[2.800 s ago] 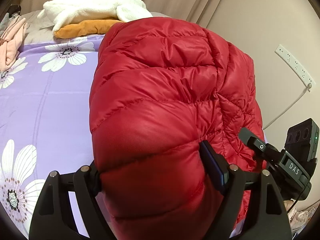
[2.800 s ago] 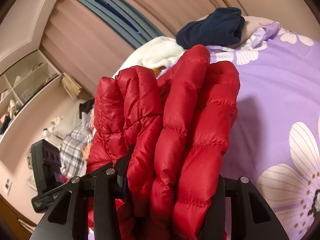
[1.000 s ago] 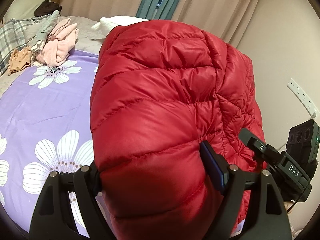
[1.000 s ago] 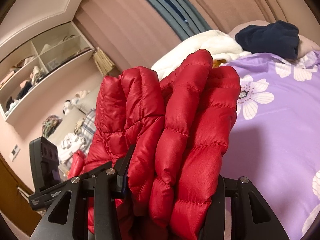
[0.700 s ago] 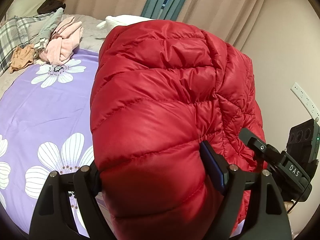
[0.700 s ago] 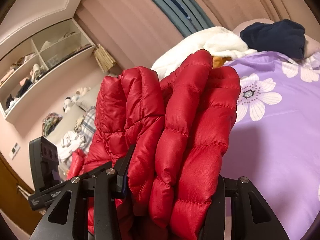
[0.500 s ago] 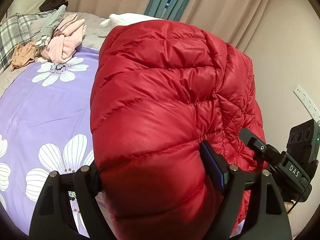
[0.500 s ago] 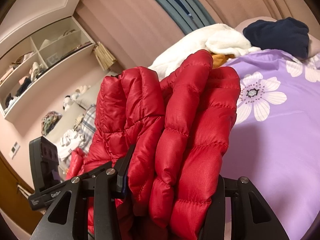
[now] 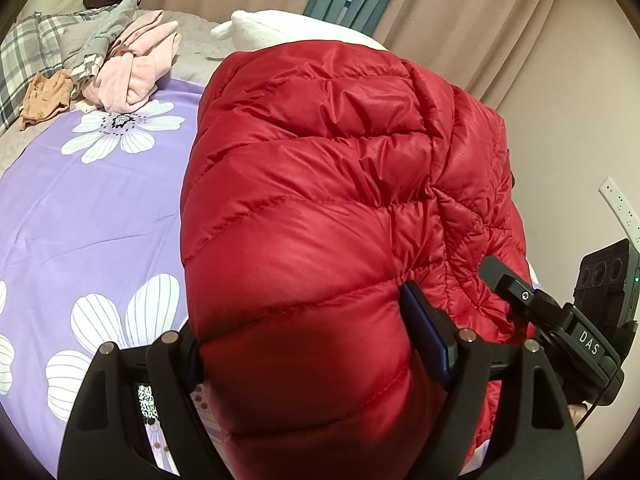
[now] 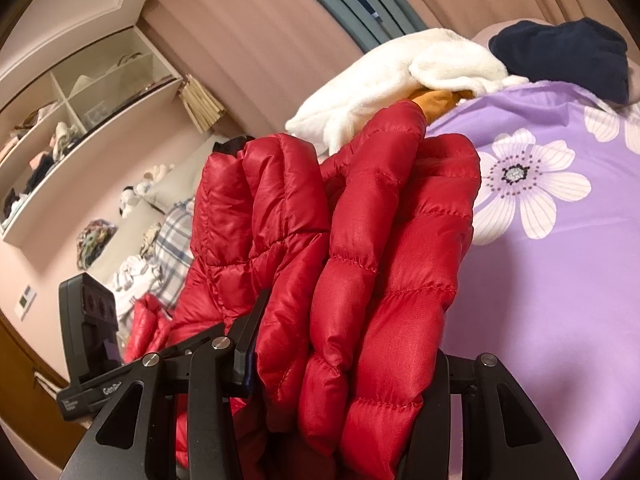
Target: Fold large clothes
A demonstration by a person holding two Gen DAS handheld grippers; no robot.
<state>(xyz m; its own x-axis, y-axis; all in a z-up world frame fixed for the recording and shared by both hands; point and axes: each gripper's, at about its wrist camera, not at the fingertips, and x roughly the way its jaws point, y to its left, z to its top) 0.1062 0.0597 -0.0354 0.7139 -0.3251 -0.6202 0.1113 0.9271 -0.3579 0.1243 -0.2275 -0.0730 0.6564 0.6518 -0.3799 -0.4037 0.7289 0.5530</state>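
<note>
A red quilted down jacket (image 9: pixel 320 208) hangs bunched up above the purple flowered bedspread (image 9: pixel 92 200). My left gripper (image 9: pixel 308 344) is shut on a thick fold of it, the jaws standing wide around the puffy cloth. My right gripper (image 10: pixel 340 356) is shut on another bundle of the same red jacket (image 10: pixel 360 248), with several padded layers squeezed between its fingers (image 10: pixel 250 332). Each view shows the other gripper's black camera box beside the jacket. The jacket hides most of both pairs of fingertips.
A pile of pink, grey and plaid clothes (image 9: pixel 116 64) lies at the far left of the bed. A white fleece (image 10: pixel 400 76), an orange piece and a navy garment (image 10: pixel 568 56) lie at the head by the curtains. Wall shelves (image 10: pixel 80 92) stand left, a power strip (image 9: pixel 622 208) right.
Both grippers carried the jacket sideways across the bed: the pink pile and flowers slid rightward in the left view, the white fleece and navy garment shifted in the right view. Both grips are unchanged.
</note>
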